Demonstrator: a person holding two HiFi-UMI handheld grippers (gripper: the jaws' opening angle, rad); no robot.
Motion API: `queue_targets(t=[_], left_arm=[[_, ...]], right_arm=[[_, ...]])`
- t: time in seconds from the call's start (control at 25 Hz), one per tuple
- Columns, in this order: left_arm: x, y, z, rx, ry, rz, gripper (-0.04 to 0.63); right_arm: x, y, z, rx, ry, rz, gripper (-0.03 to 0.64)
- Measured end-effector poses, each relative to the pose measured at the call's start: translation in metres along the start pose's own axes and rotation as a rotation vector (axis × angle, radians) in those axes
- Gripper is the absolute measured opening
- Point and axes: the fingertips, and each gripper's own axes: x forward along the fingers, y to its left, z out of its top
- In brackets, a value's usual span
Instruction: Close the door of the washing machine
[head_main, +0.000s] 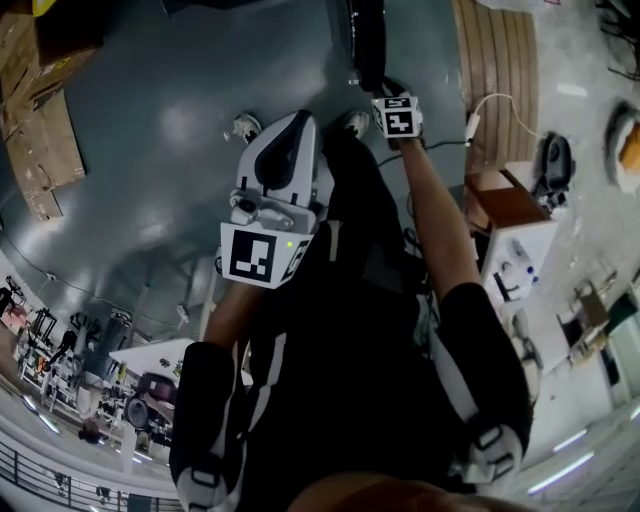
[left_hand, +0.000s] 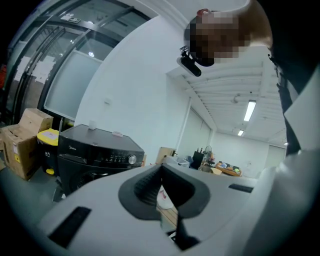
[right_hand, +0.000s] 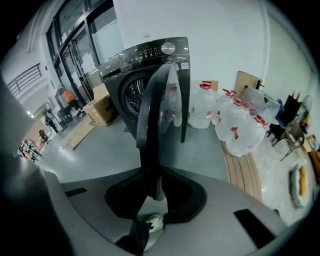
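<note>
One brand: Midea | washing machine (left_hand: 95, 156) | right fingers (right_hand: 186, 196) clamp door (right_hand: 157, 115)

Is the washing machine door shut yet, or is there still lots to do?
Not yet. Done: the right tongs are clamped on the edge of the door. In hand: the door stands wide open, with the drum of the washing machine showing behind it. Left to do: swing the door onto the opening until it shuts. The left tongs are closed on nothing, away from the machine.
</note>
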Motion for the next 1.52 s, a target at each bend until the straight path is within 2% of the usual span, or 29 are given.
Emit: queue_targets(t=[0.48, 0.76, 0.96, 1.12, 1.32, 1.52], left_arm=[[-0.066, 0.113, 0.014, -0.006, -0.012, 0.005, 0.006], [-0.09, 0.177, 0.02, 0.001, -0.011, 0.008, 0.006], [-0.105, 0.218, 0.029, -0.005, -0.026, 0.011, 0.006], [-0.123, 0.248, 0.033, -0.001, -0.027, 0.001, 0.006], [-0.133, 0.276, 0.046, -0.044, -0.052, -0.006, 0.006], [-0.145, 0.307, 0.055, -0.033, -0.041, -0.005, 0.006]], right_arm=[[0.026, 0.057, 0.011, 0.1, 0.001, -0.115, 0.06], [0.051, 0.115, 0.036, 0.128, -0.006, -0.122, 0.069], [0.062, 0.153, 0.06, 0.197, -0.041, -0.122, 0.072], [0.075, 0.175, 0.071, 0.234, -0.041, -0.151, 0.074], [0.088, 0.195, 0.085, 0.264, -0.031, -0.159, 0.078], [0.098, 0.215, 0.107, 0.296, -0.05, -0.166, 0.081]])
